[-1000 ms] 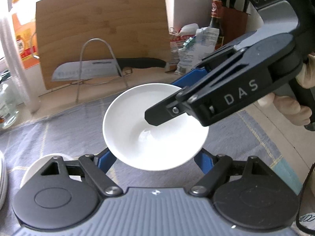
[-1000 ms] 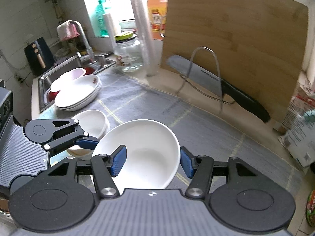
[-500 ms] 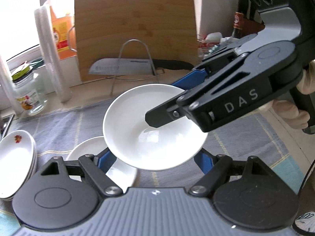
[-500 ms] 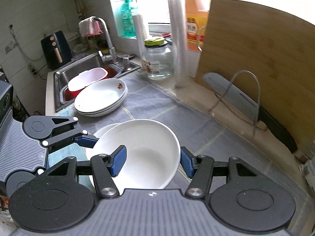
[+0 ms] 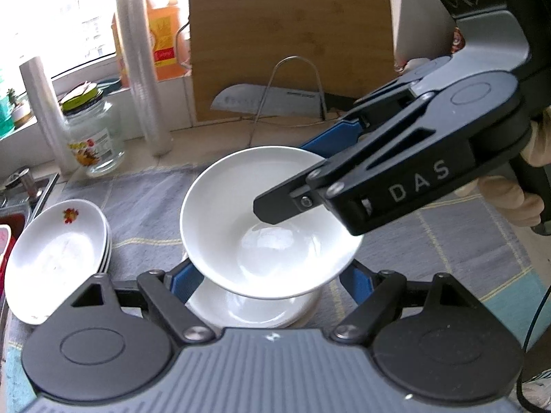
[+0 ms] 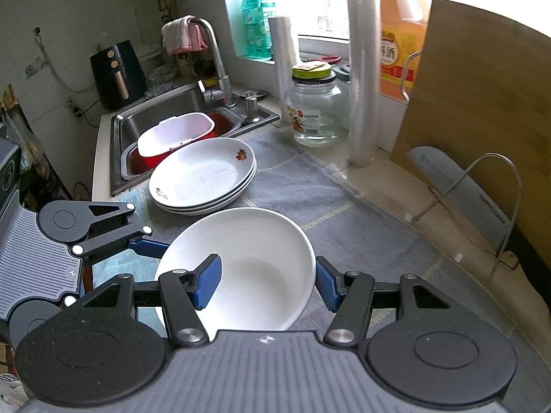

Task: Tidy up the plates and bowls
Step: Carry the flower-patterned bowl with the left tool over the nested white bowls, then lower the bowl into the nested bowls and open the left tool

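Observation:
A white bowl (image 5: pixel 268 227) hangs in the air, gripped from both sides. My left gripper (image 5: pixel 272 277) is shut on its near rim, and my right gripper (image 6: pixel 267 280) is shut on its opposite edge, one blue pad inside the bowl (image 6: pixel 255 268). The right gripper also shows in the left wrist view (image 5: pixel 389 186). Right below the held bowl lies a stack of white bowls (image 5: pixel 241 309). To the left stands a stack of white plates with a flower print (image 5: pixel 55 251), also seen in the right wrist view (image 6: pixel 203 175).
A grey cloth (image 6: pixel 344 227) covers the counter. A sink (image 6: pixel 162 120) with a pink tub lies at the left. A glass jar (image 6: pixel 316 110), plastic rolls (image 6: pixel 361 79), an oil bottle, a wooden cutting board (image 5: pixel 289 44) and a knife on a wire rack (image 5: pixel 275 103) stand along the back.
Both grippers have carried the bowl to the left. The bowl stack has come directly under it, and the plate stack and sink have come into view.

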Demonstrator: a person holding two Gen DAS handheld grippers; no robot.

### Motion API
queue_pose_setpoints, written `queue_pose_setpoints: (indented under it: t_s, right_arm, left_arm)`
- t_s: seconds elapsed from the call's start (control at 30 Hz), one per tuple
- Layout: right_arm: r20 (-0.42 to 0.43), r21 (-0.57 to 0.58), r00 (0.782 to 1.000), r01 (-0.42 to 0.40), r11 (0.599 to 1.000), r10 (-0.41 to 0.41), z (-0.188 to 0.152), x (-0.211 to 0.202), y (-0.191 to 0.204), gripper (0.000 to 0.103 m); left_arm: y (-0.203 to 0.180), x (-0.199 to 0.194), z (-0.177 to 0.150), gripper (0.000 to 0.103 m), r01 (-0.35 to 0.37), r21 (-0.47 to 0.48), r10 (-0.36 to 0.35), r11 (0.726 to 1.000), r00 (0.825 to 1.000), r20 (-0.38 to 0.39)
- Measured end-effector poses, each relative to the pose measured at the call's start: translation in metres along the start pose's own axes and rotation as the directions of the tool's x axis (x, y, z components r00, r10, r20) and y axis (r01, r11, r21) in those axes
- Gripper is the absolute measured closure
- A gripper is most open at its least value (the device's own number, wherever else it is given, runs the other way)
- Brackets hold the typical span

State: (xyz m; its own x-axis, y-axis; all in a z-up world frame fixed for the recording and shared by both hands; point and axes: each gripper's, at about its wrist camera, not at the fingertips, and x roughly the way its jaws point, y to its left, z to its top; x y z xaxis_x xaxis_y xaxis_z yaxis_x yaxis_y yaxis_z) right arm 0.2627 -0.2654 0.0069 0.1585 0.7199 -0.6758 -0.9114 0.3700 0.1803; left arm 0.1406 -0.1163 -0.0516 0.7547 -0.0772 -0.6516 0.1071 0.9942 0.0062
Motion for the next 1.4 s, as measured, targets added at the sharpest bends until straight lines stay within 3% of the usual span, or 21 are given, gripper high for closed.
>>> queue_pose_setpoints:
  t_s: [0.77,1.2,1.27,1.4]
  right_arm:
    - [-0.064,0.040,0.998,-0.007,0.999,0.010,0.000,0.026,-0.001,0.039]
    - [-0.078,0.029,0.997,-0.008,1.000,0.010,-0.005,0.030,0.002,0.038]
    - [-0.078,0.030,0.997,-0.012,0.999,0.014,-0.006,0.029,0.002,0.031]
    - [-0.049,0.025,0.999,0.009,1.000,-0.008,-0.010,0.022,0.003,0.005]
  left_arm:
    - [0.014,0.012,-0.006,0.018,0.030,-0.027,-0.031,0.999,0.998,-0.050]
    - [0.014,0.015,-0.009,0.010,0.007,-0.016,-0.008,1.000,0.999,-0.053]
    - [0.014,0.014,-0.010,0.010,0.005,-0.020,-0.006,1.000,0.999,-0.048]
    - [0.014,0.010,-0.011,0.010,0.007,-0.013,-0.008,1.000,0.999,-0.036]
